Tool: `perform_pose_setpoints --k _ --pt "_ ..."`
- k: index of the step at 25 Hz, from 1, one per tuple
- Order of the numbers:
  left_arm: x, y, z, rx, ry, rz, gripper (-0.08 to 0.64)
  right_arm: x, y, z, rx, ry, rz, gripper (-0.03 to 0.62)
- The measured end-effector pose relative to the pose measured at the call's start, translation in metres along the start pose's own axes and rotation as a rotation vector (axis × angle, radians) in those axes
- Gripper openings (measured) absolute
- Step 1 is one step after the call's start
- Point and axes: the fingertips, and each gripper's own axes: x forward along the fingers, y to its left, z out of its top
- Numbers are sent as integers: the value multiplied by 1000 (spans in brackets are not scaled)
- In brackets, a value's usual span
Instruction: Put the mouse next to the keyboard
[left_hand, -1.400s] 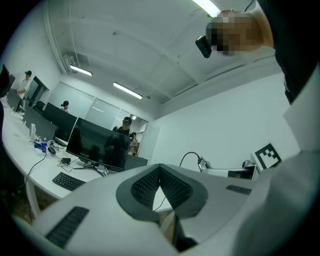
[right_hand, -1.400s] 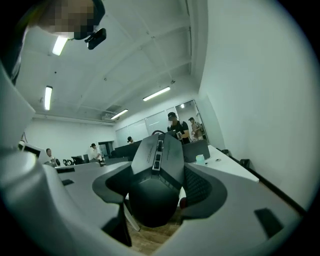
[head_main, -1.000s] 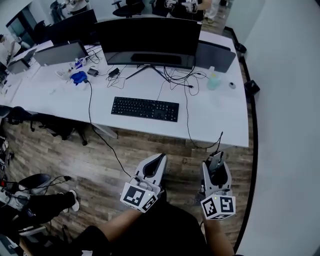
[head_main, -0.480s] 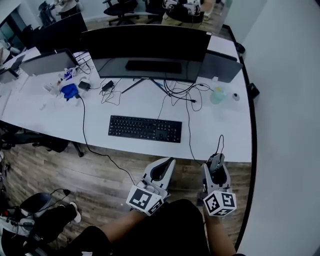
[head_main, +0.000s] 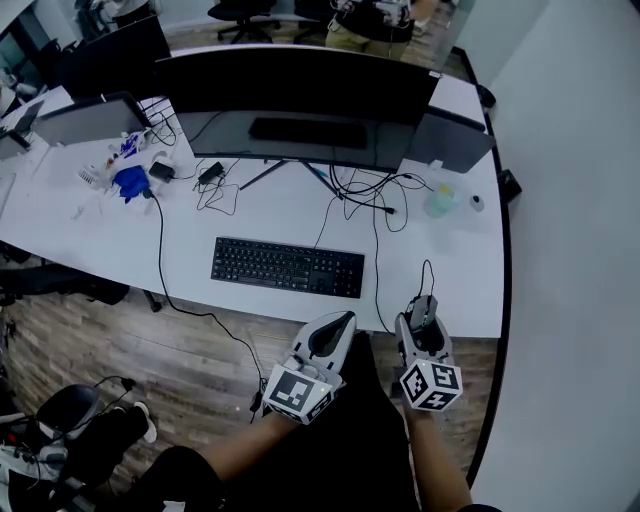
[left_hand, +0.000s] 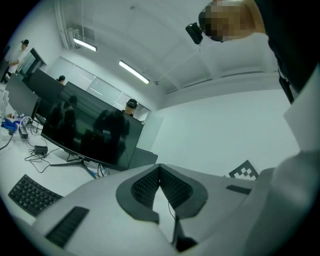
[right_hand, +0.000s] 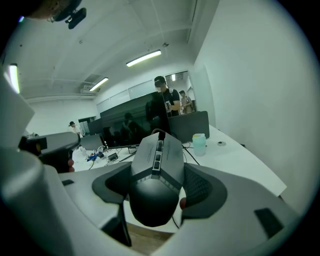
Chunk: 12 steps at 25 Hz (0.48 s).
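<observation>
A grey and black wired mouse (right_hand: 156, 175) sits clamped between the jaws of my right gripper (head_main: 424, 322), held in the air just off the front edge of the white desk (head_main: 455, 280); its cable runs up onto the desk. The black keyboard (head_main: 287, 267) lies flat on the desk to the left of that gripper, in front of the wide monitor (head_main: 290, 95). My left gripper (head_main: 331, 335) hangs below the desk edge, under the keyboard's right end, jaws closed together with nothing between them (left_hand: 160, 187).
Tangled cables (head_main: 365, 190) run behind the keyboard. A pale green bottle (head_main: 440, 201) stands at the desk's right end. Blue items and small clutter (head_main: 128, 178) lie at the left. A white wall (head_main: 580, 250) closes the right side. Wooden floor (head_main: 150, 350) lies below.
Both grippers have moved closer to the desk's front edge; the right one with the mouse now reaches the edge. The view has shifted forward over the desk.
</observation>
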Motion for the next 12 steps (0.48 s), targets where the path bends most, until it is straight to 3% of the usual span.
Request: perform_pose_setpoints --k 12 --pt "76 16 -11 11 48 48 5 86 -45 -48 15 189 32 313"
